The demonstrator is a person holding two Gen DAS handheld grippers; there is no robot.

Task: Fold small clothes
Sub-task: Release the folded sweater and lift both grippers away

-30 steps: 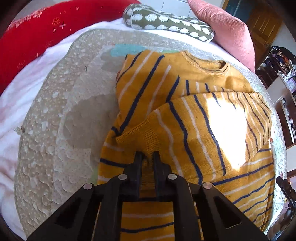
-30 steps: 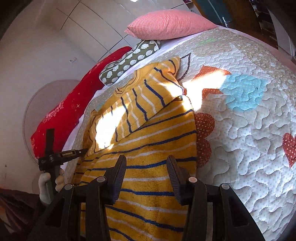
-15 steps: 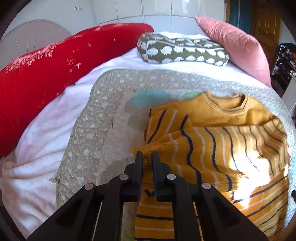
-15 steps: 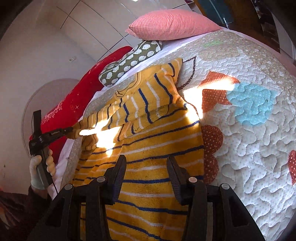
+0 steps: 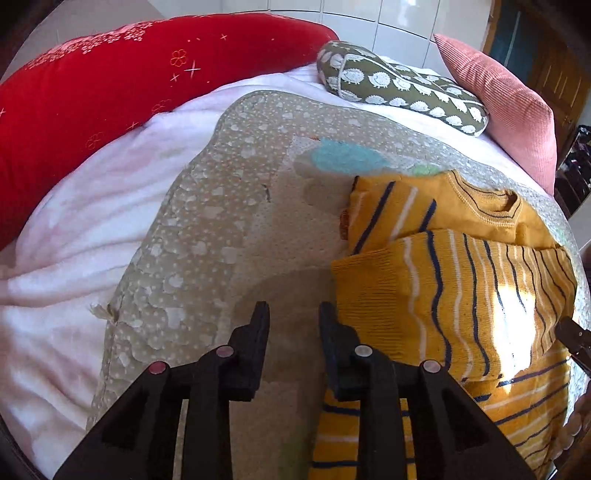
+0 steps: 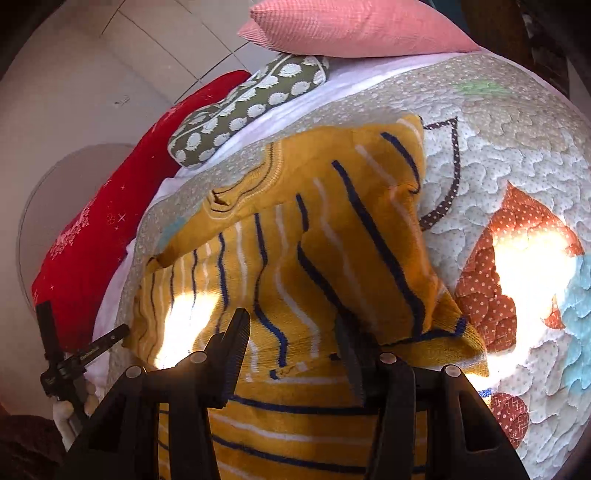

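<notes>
Lies on the patchwork quilt (image 5: 207, 236) toward its pillow end — yellow striped sweater (image 6: 295, 251), both sleeves folded across the chest. Opening now with nothing between the fingers, just off the folded cuff over bare quilt — left gripper (image 5: 293, 317). Spread over the sweater's lower body, pinching nothing — right gripper (image 6: 291, 325). Behind, red bolster (image 5: 92, 92), green pillow (image 5: 402, 88) and pink pillow (image 6: 354, 26).

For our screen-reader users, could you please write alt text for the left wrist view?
Open black left tongs hover over a beige quilt, holding nothing, their jaws opening. A yellow striped sweater lies folded just right of them, with pillows behind.
</notes>
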